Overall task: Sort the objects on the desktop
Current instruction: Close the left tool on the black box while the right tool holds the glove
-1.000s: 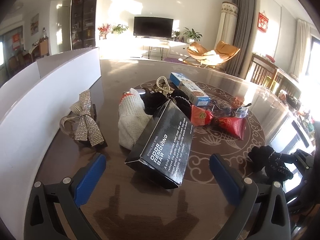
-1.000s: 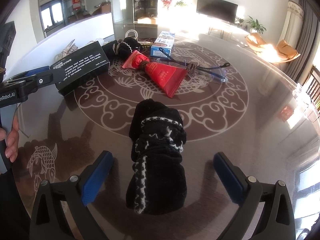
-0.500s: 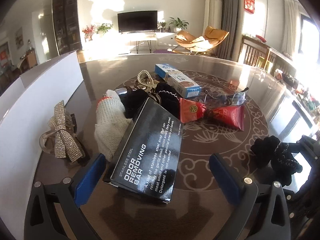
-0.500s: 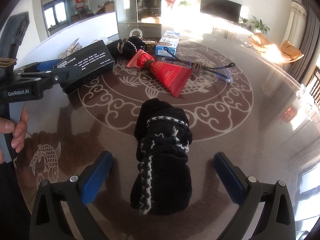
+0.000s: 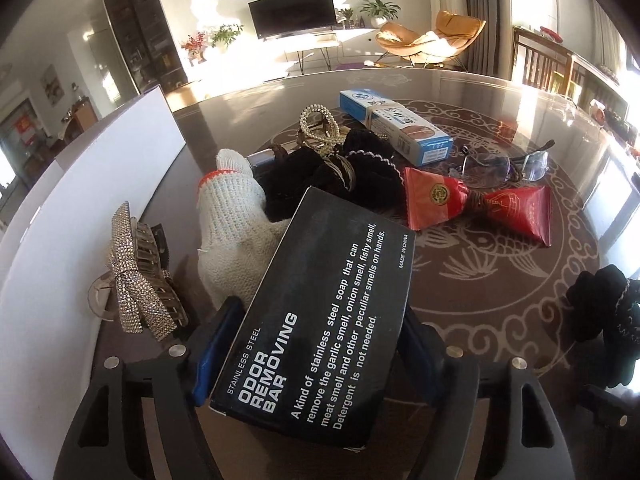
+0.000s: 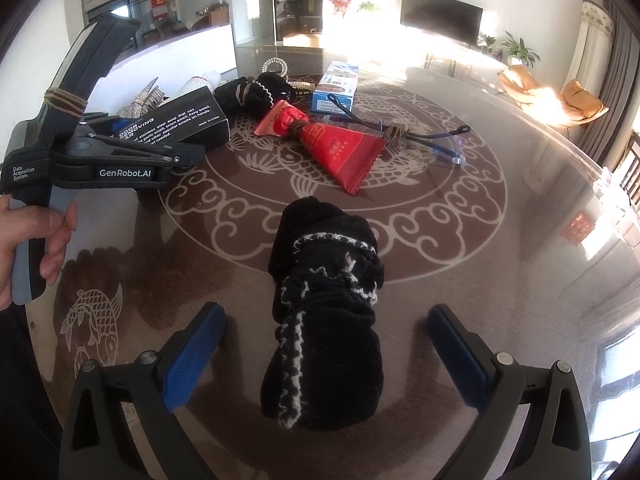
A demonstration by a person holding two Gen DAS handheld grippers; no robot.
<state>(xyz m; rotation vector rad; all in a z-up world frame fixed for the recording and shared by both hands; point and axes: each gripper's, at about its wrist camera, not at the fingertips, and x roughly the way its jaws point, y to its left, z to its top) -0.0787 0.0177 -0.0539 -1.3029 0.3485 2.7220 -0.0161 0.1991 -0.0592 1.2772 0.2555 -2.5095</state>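
Now left gripper [image 5: 316, 364] clamps the black box [image 5: 320, 320] beside the white glove [image 5: 240, 240], right gripper [image 6: 320, 356] spread wide around the black glove [image 6: 324, 312].

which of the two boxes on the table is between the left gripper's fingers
The black odor removing bar box: the left gripper has its blue pads at both its sides. The blue and white box lies farther back, beside the pearl hair clip, touched by nothing.

a dark television [image 5: 295, 11] stands against the far wall on a low white stand [image 5: 320, 42], with potted plants [image 5: 378, 10] beside it. an orange lounge chair [image 5: 430, 36] sits in sunlight near grey curtains [image 6: 624, 64]. a tall dark cabinet [image 5: 138, 40] stands left.
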